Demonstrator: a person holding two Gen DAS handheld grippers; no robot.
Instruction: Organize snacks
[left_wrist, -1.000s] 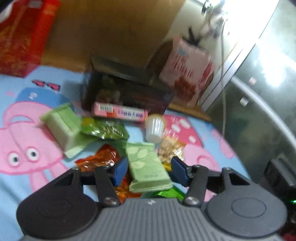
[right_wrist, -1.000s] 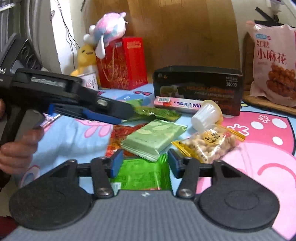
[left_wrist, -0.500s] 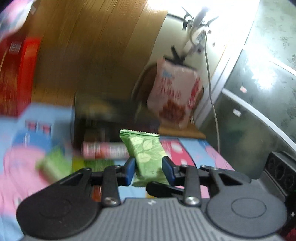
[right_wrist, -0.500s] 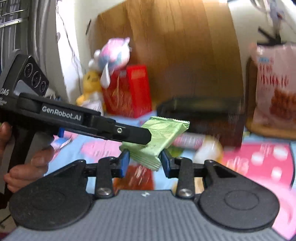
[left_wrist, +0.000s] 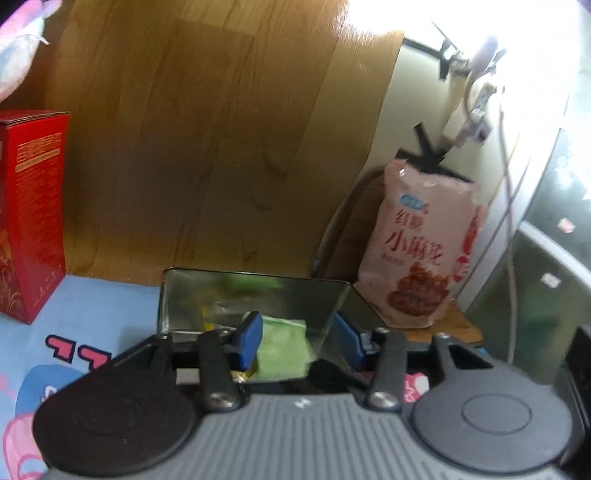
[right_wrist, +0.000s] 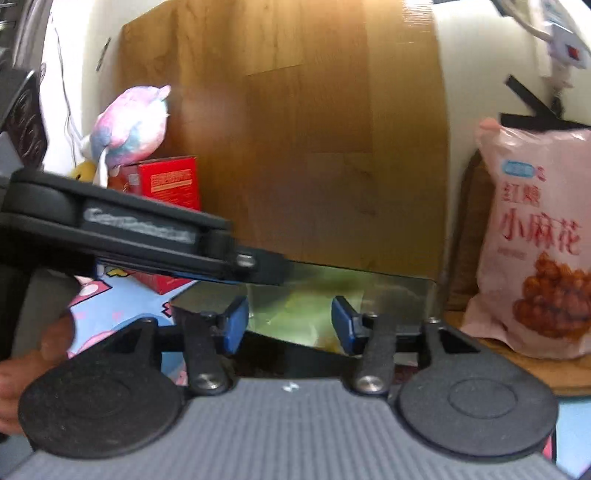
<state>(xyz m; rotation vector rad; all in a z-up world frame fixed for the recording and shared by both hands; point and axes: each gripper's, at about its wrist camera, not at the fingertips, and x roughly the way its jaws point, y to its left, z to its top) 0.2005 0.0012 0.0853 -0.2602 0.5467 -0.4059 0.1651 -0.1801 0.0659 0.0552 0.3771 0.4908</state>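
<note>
Both grippers are hovering over the open box (left_wrist: 255, 295), the left gripper (left_wrist: 299, 341) and the right gripper (right_wrist: 290, 323) each with fingers having just been opening, gripping nothing. The green packet (left_wrist: 282, 349) is dropping into the box between them. Backing both straight out seems wisest, avoiding snagging the box wall.

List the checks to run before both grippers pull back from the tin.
1. Packet inside the tin: ok.
2. Left gripper let go: ok; its jaws have just been opening, packet between them, one pad clear of it.
3. Right gripper let go: ok; its jaws have just been opening, pads clear of the packet between them.
4. Packet lying flat: cannot tell, blurred.
5. Grippers clear of each other: cannot tell; the left crosses close above the right's pad.
</note>
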